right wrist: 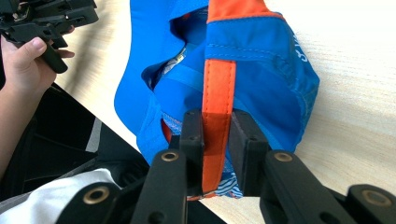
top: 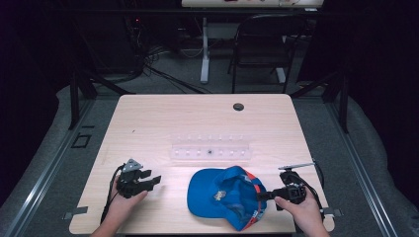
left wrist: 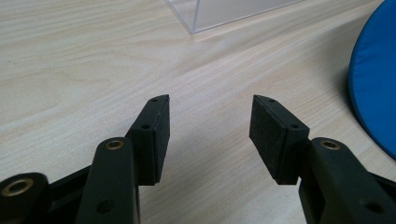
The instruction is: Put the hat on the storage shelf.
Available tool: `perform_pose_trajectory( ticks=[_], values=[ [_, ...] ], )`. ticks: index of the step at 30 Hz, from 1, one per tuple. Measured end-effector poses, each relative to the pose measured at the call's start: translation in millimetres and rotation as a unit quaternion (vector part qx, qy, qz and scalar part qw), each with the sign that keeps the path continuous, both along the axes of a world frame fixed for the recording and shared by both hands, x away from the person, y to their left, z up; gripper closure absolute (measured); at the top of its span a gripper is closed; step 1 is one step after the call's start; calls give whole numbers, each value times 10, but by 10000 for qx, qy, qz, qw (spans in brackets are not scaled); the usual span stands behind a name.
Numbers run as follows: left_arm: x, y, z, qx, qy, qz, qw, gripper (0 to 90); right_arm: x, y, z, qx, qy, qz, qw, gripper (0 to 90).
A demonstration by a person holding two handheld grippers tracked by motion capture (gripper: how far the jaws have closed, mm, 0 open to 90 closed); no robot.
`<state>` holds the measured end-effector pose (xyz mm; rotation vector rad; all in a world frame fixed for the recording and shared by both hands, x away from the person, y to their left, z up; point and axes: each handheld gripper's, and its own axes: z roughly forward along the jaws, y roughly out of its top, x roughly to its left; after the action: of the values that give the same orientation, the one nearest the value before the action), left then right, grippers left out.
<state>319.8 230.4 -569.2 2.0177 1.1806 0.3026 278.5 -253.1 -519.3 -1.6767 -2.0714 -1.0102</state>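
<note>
Right gripper (right wrist: 215, 135), matte black with rubbery pads, pinches the orange stitched strap (right wrist: 218, 84) at the back of the blue fabric cap (top: 227, 195). That soft, rounded cap lies upside down on the pale wood-grain table (top: 148, 118), at about five o'clock. Left gripper (left wrist: 209, 126), near eight o'clock, has its jaws spread wide over bare wood. At twelve o'clock from the cap sits a long clear plastic tray (top: 211, 148).

On the table (top: 148, 118), the cap (top: 225, 195) lies near the front edge between the left gripper (top: 157, 180) and the right gripper (top: 261, 196), with the clear tray (top: 210, 146) just behind it, toward the middle.
</note>
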Motion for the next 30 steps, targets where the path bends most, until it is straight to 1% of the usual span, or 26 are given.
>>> perform_pose_trajectory(
  ticks=[4,5,6,9,11,13,14,15,18,20,21,22,23,24,26,30],
  values=[
    [-1,0,2,5,-2,-6,10000,484,7,-3,24,-25,15,1,10000,775],
    [-1,1,2,5,0,-6,10000,484,7,0,33,-9,17,-60,10000,776],
    [-1,1,2,1,-4,-3,10000,484,10,-5,39,-29,19,-49,10000,776],
    [-1,3,5,6,-5,-6,10000,484,21,-16,68,-93,25,-164,9998,778],
    [-1,3,5,9,-6,-7,10000,484,36,-22,93,-67,15,-244,9997,778],
    [-1,2,4,6,-7,-6,10000,484,51,-30,117,-135,9,-251,9996,779],
    [-1,3,5,6,-6,-6,10000,484,56,-21,129,-148,-7,-335,9993,779],
    [-1,4,6,3,-6,-2,10000,485,70,-28,142,-174,-6,-267,9995,779],
    [-2,5,6,4,-6,-1,10000,484,94,-21,174,-273,3,-247,9993,779],
    [-2,5,6,4,-9,2,10000,484,110,-8,194,-327,52,-259,9991,780],
    [-2,4,7,17,-9,9,10000,484,122,-3,206,-404,78,-247,9988,780],
    [-1,4,6,8,-10,1,10000,484,130,10,210,-415,61,-308,9986,780],
    [-1,4,6,11,-6,-2,10000,485,143,0,222,-474,99,-208,9986,780],
    [-1,4,6,11,-7,-4,10000,485,159,1,234,-534,96,-184,9984,780],
    [-1,4,6,12,-7,-6,10000,485,180,15,260,-613,119,-204,9978,780],
    [-1,3,5,12,-7,-8,10000,485,237,20,339,-805,170,-131,9965,781]
  ],
)
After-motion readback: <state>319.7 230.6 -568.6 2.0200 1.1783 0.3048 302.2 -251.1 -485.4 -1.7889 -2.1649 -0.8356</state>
